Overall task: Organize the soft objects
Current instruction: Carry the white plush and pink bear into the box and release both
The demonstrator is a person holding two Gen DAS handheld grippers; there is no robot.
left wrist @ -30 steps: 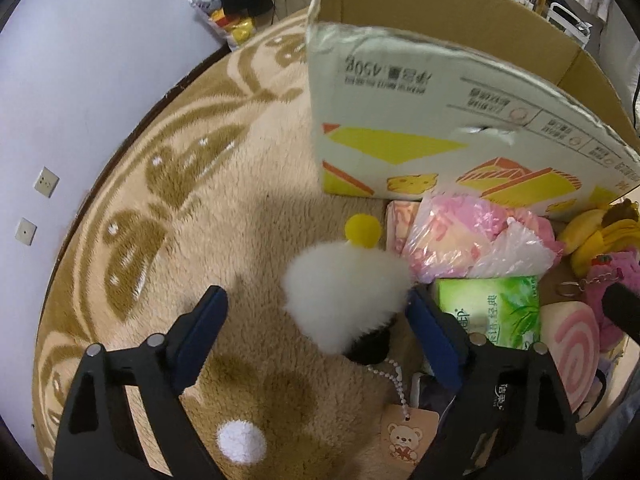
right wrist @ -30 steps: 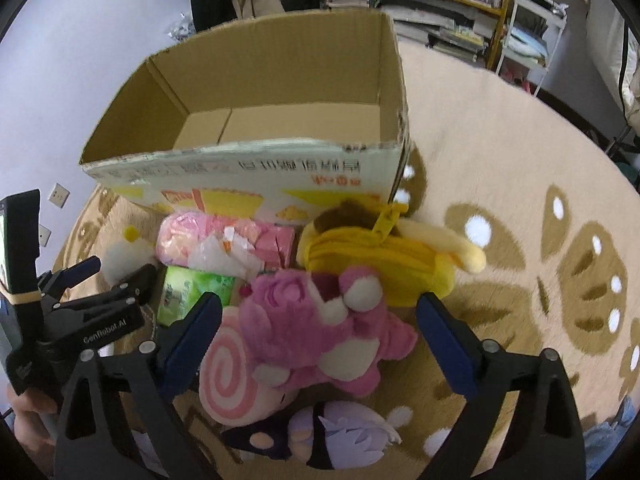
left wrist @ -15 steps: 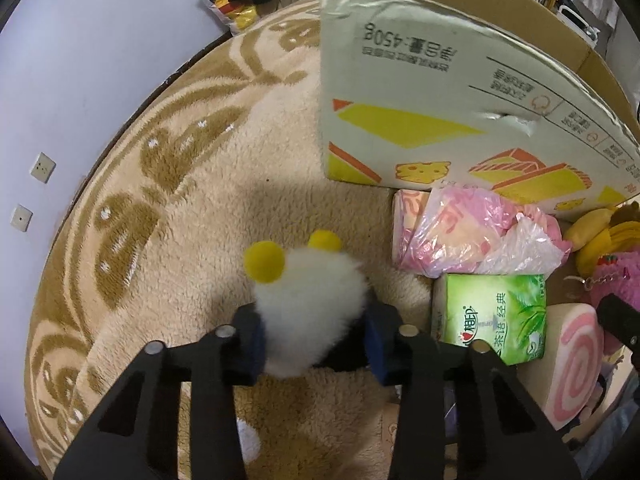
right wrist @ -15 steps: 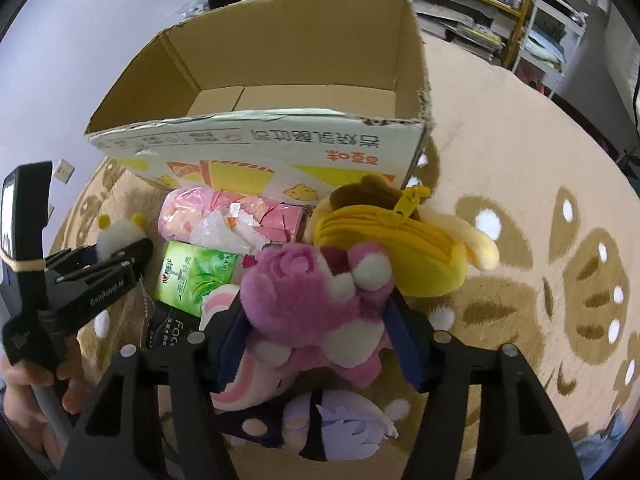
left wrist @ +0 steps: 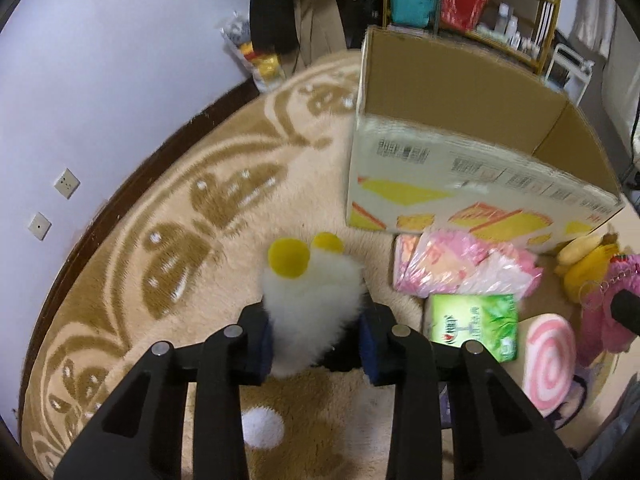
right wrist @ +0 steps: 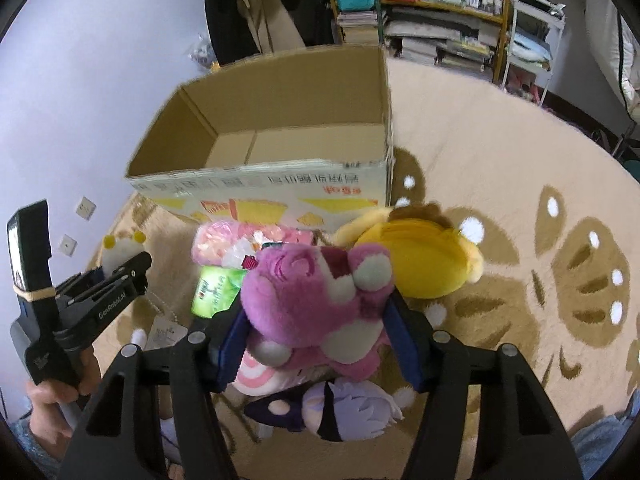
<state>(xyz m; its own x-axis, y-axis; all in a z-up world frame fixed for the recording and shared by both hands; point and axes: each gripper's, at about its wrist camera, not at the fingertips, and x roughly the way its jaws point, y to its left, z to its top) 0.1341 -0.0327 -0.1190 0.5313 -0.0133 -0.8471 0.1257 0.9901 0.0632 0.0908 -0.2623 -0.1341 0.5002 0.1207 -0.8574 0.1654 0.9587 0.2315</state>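
Note:
My left gripper [left wrist: 316, 338] is shut on a white fluffy plush with yellow pompoms [left wrist: 310, 300], held above the rug left of the open cardboard box [left wrist: 460, 160]. My right gripper [right wrist: 316, 344] is shut on a pink-purple bear plush [right wrist: 320, 300], lifted in front of the cardboard box [right wrist: 280, 148]. The left gripper [right wrist: 120, 276] and its white plush [right wrist: 118, 252] show at the left of the right wrist view.
On the beige patterned rug [left wrist: 180, 220] by the box lie a pink plastic pack [left wrist: 460, 264], a green tissue pack [left wrist: 474, 326], a pink swirl plush [left wrist: 550, 364], a yellow plush [right wrist: 420, 260] and a purple-haired doll [right wrist: 352, 408]. Shelves [right wrist: 440, 12] stand behind.
Both grippers closed from open onto their plushes, then lifted them. The white plush and the pink bear rose off the rug, and the views tilted up toward the box.

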